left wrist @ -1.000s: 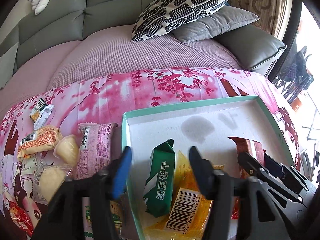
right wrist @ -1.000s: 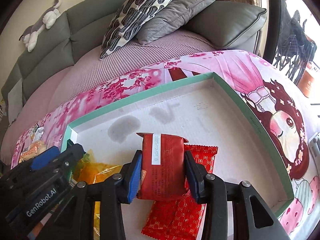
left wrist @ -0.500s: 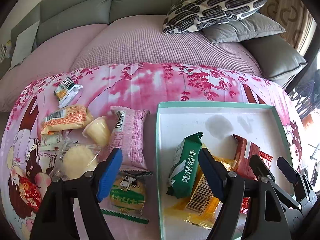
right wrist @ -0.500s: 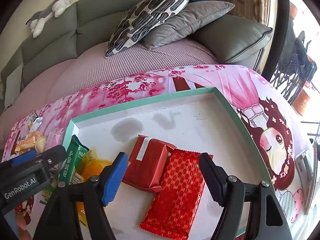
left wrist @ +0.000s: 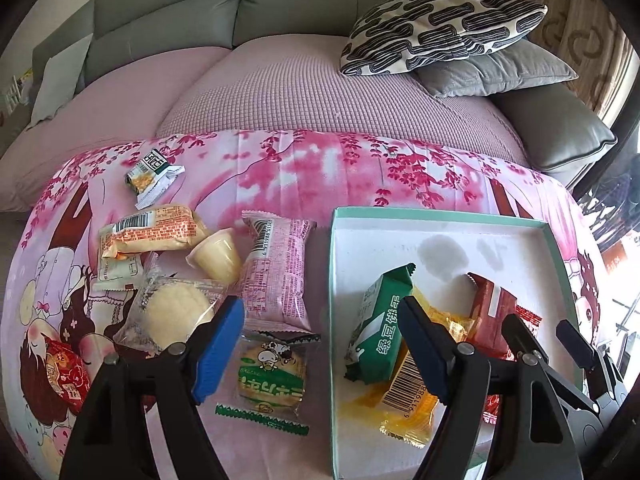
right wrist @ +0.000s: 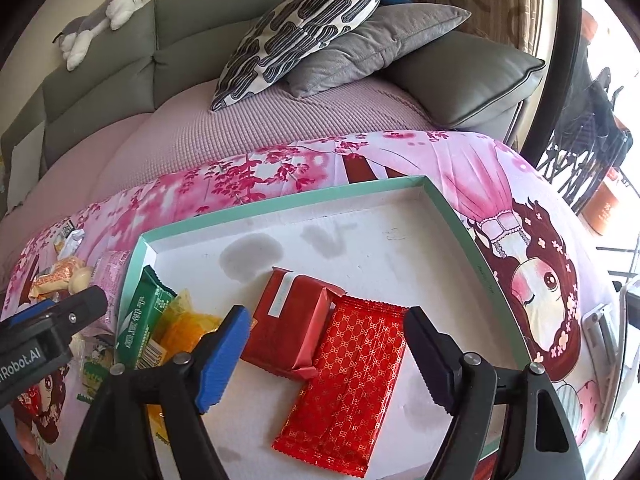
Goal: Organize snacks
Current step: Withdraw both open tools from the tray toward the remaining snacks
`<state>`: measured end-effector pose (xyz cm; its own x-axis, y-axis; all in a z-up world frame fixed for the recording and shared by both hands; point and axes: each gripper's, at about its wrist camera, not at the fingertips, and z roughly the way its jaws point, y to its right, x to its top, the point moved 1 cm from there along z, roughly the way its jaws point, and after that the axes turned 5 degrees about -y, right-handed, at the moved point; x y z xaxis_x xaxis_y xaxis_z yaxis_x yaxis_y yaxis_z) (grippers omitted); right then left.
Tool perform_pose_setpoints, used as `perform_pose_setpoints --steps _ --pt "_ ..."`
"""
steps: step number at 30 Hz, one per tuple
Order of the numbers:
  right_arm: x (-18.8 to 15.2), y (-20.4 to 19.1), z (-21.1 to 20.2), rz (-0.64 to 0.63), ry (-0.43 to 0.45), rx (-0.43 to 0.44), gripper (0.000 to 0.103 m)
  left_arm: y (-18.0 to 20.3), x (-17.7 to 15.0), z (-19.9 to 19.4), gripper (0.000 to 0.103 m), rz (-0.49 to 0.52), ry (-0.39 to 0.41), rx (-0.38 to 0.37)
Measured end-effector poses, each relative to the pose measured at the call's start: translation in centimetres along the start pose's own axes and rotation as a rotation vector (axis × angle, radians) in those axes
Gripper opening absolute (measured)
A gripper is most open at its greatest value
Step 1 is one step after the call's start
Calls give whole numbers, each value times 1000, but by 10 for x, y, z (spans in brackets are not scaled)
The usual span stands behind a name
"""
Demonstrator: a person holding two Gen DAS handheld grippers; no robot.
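A teal-rimmed white tray (left wrist: 440, 216) (right wrist: 280, 200) lies on the pink cloth. In it lie a green biscuit pack (left wrist: 380, 332) (right wrist: 140, 320), a yellow pack (left wrist: 412, 404) (right wrist: 180, 328), a dark red pack (right wrist: 292, 320) (left wrist: 490, 312) and a flat red patterned pack (right wrist: 348, 380). My left gripper (left wrist: 320, 348) is open and empty above a green cartoon cookie pack (left wrist: 270, 376), left of the tray. My right gripper (right wrist: 326, 360) is open and empty over the two red packs.
Loose snacks lie left of the tray: a pink pack (left wrist: 276, 272), a jelly cup (left wrist: 216, 256), an orange pack (left wrist: 152, 232), a round cake pack (left wrist: 176, 316), a small green-white pack (left wrist: 152, 172). A sofa with cushions (left wrist: 440, 28) stands behind.
My right gripper opened and let go of the dark red pack, which now lies in the tray. My left gripper drew back and left, from over the green pack to the loose snacks.
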<state>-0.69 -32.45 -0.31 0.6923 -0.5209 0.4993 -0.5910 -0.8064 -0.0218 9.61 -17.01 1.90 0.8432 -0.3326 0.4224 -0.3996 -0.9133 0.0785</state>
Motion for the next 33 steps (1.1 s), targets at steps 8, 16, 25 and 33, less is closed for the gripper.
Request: perform_pose_setpoints --steps 8,16,25,33 --pt "-1 -5 -1 -42 16 -16 103 -12 2 -2 97 -53 26 16" --pt "-3 -7 0 -68 -5 -3 103 -26 1 -6 100 -107 36 4" --pt "-12 -18 -12 -93 -49 60 103 -52 -15 -8 100 -161 11 -17" --pt "-19 -28 -30 -93 -44 91 103 -90 -37 -12 99 -207 -19 17"
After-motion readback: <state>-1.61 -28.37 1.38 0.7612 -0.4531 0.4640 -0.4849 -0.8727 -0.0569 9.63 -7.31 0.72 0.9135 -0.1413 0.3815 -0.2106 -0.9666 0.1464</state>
